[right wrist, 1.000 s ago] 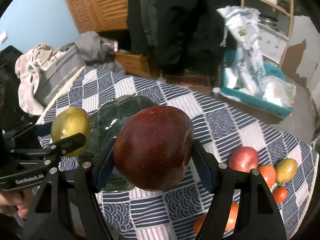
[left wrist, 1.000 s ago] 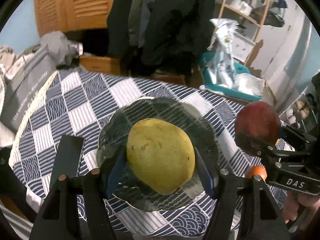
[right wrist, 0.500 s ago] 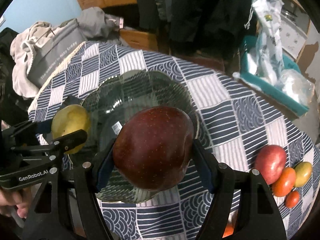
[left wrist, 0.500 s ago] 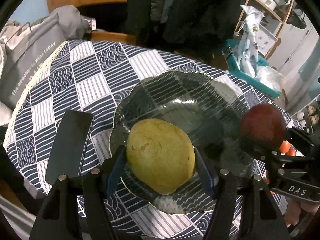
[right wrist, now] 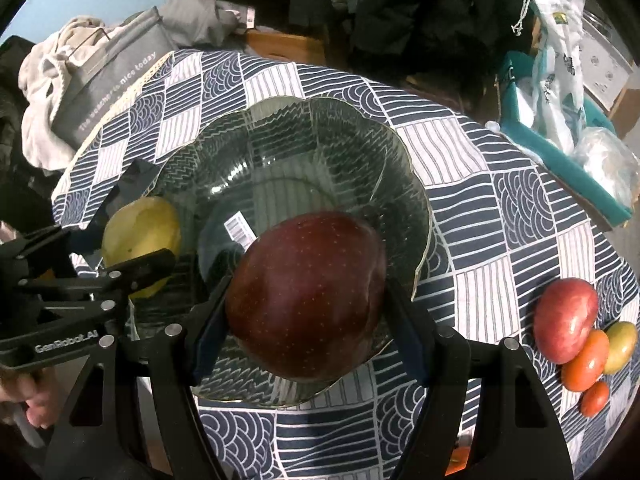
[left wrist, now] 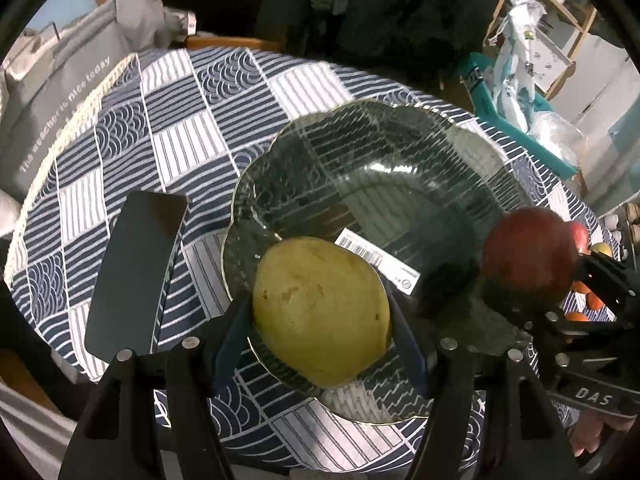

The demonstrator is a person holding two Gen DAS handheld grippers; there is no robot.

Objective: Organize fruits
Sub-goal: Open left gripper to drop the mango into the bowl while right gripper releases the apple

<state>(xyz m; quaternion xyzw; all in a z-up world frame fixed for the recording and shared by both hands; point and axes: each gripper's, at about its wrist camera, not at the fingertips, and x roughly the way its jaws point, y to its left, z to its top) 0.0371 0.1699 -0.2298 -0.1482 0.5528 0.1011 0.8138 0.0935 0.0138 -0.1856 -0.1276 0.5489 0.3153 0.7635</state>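
The left claw is gripping a yellow-green mango across its broad middle, both pads pressing on its sides, jaws standing about half spread. The right claw is clamping a dark red apple the same way, at its widest girth. Both fruits are hanging just above the near rim of a clear glass bowl, which is sitting directly ahead of and below each claw on the checked blue-and-white cloth of the table.

The apple is looking firm, waxy and smooth, so it is likely slippery; holding at the belly seems right. The mango is looking matte, speckled and probably softer, so a hard squeeze could bruise it. Both are probably fairly heavy for their size.

The bowl is ribbed, scalloped at the edge and fragile, with a barcode sticker inside; dropping fruit into it would be risky. To the right of the right claw, more fruits are lying in a cluster on the cloth. A flat black phone is lying left of the left claw.
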